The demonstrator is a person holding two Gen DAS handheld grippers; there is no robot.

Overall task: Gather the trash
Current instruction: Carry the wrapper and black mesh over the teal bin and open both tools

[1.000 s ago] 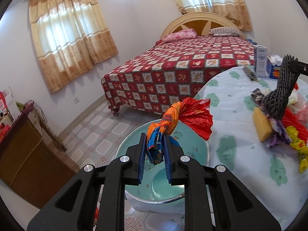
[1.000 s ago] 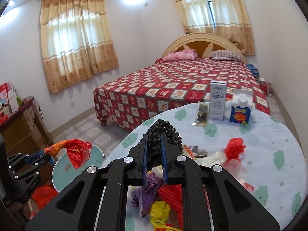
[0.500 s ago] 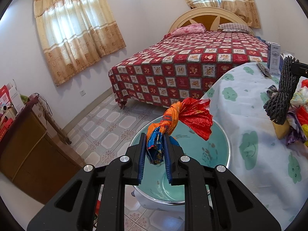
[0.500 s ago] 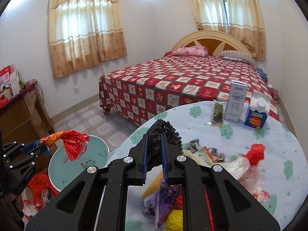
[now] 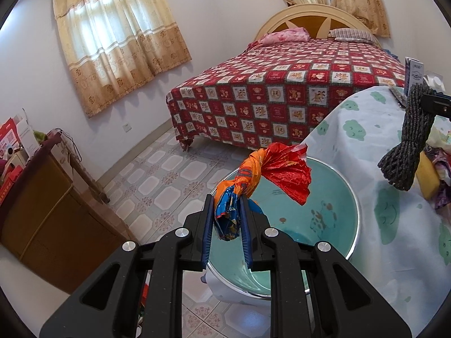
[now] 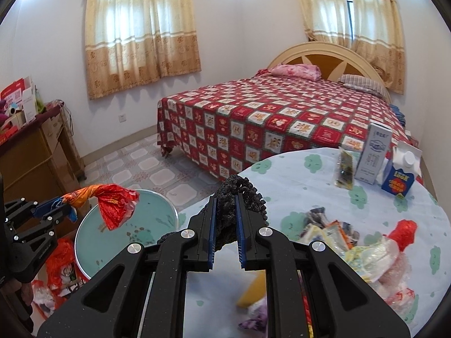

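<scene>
My left gripper (image 5: 227,217) is shut on a crumpled orange, red and blue wrapper (image 5: 282,169), which hangs over a teal basin (image 5: 355,211) beside the table. The right wrist view shows the same left gripper (image 6: 60,207), wrapper (image 6: 112,205) and basin (image 6: 160,211) at lower left. My right gripper (image 6: 225,211) is shut on a black knobbly bundle (image 6: 239,188) above the table's left edge. In the left wrist view that bundle (image 5: 406,146) dangles from the right gripper (image 5: 434,104) at the far right. A heap of wrappers and bags (image 6: 352,245) lies on the table (image 6: 296,174).
A white box (image 6: 373,152), a blue carton (image 6: 400,174) and a small packet (image 6: 344,169) stand at the table's far side. A bed (image 6: 267,118) fills the back. A wooden cabinet (image 5: 42,211) stands left. Red bags (image 6: 60,267) lie on the floor under the basin.
Both grippers have moved left, each still shut on its load. The basin now lies more fully under the wrapper, and the black bundle has drifted off the trash heap toward the table's edge.
</scene>
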